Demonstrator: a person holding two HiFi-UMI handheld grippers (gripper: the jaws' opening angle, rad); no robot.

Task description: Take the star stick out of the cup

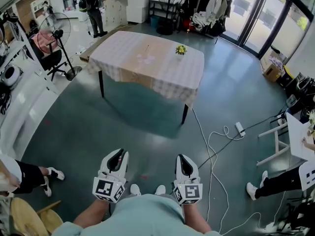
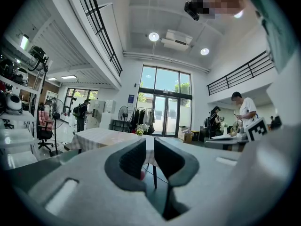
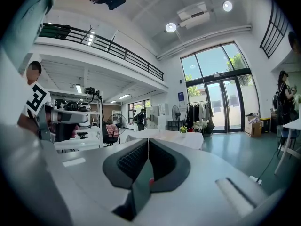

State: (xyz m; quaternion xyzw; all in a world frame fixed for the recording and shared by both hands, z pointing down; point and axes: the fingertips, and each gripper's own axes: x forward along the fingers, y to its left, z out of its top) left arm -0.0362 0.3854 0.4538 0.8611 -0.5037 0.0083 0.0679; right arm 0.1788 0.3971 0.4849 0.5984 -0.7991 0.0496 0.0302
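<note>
Checked-cloth table (image 1: 160,75) (power strip (image 1: 240,128) nearby)

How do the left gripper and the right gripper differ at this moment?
On the left gripper the jaws stand slightly apart, with a narrow gap; on the right gripper the jaws are closed together. In the head view, the left gripper leans a little more inward than the right gripper. Both are empty, white with dark jaws, and point toward the distant table.

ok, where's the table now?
Head view, upper centre: the table stands across the floor from the left gripper and right gripper, yellow flowers near its right edge.
</note>
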